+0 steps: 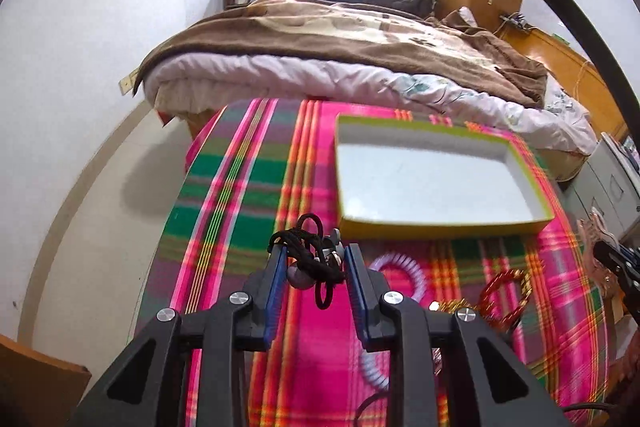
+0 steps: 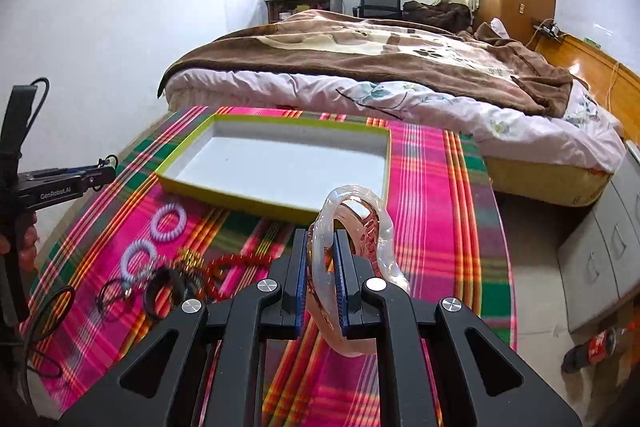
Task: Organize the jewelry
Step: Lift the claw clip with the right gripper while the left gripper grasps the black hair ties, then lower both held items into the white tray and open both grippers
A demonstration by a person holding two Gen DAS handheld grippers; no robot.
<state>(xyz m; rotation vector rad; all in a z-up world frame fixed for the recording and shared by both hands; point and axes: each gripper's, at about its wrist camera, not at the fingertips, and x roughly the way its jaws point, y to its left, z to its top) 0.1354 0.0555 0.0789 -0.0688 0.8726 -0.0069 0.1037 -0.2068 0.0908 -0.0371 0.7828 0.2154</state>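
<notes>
Left gripper [image 1: 316, 259] clamped on a tangle of black cord with a grey bead [image 1: 310, 263], raised above the plaid cloth [image 1: 240, 187], short of the tray's near rim. Right gripper [image 2: 322, 263] clamped on a clear pink bangle [image 2: 352, 227], also off the cloth, just before the near right corner of the tray. Yellow-edged tray [image 2: 192, 143] open, white floor bare. Spiral ties [image 2: 168, 221], red bead bracelet [image 2: 236, 263], black loops [image 2: 160, 291] loose on cloth near the left edge. Bed [image 2: 400, 75] just beyond the far table edge.
</notes>
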